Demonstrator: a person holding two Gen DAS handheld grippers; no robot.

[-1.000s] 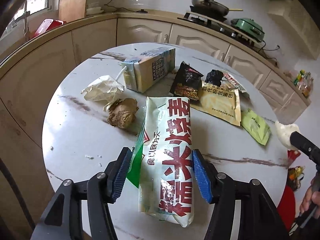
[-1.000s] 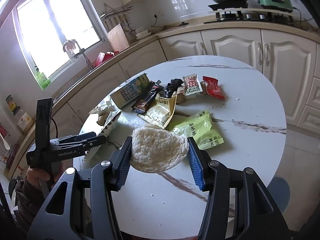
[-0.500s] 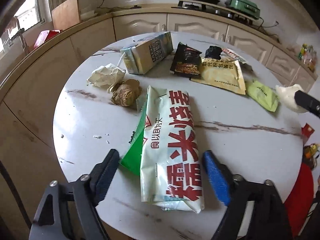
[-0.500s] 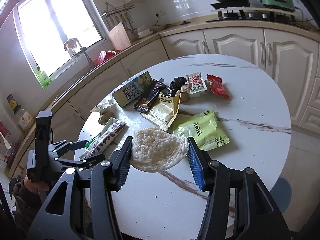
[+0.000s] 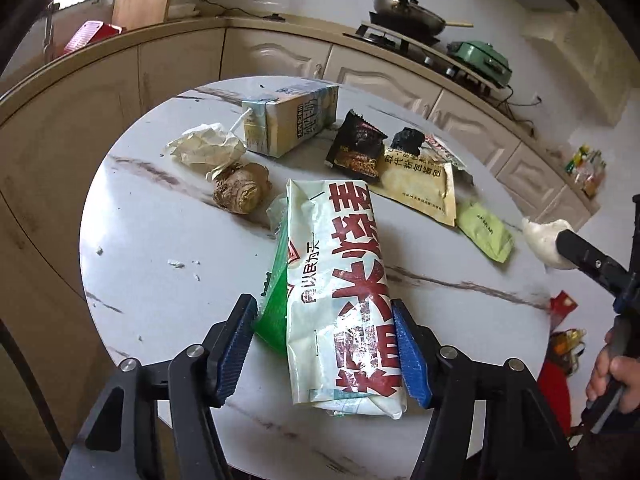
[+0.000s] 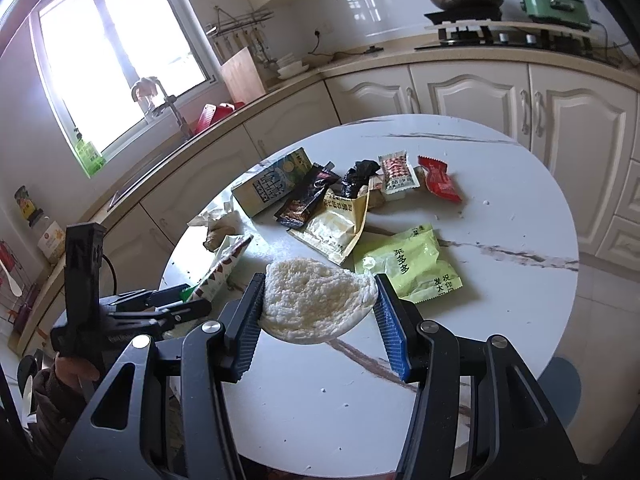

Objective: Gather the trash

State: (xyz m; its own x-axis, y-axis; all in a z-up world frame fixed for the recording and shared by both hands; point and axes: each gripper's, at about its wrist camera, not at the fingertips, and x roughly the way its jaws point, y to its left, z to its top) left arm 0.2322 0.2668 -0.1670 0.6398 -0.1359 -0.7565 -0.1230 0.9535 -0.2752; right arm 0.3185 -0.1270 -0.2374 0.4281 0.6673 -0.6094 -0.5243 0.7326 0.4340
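Closing around the bag point(image 5: 340, 292), the left gripper point(image 5: 324, 352) barely touched it; the right gripper point(image 6: 320, 320) clamped the bun point(image 6: 316, 304).

The left gripper point(image 5: 322, 342) points steeply downward, its black arms spread to either side and its blue ribbed pads point(image 5: 409, 354) facing each other. Its jaws have just been closing, with the long white food bag point(image 5: 340, 280) between them; the right pad lies against the bag's edge, while the left pad stands just beside the bag's green edge, contact there not certain. The left hand point(image 6: 74, 372), in a dark sleeve, grips the handle from below. The right gripper point(image 6: 318, 314) points less steeply down, jaws partway apart and clamped on the pale flat cake point(image 6: 316, 300). The right hand point(image 5: 612, 368) is wrapped round its handle.
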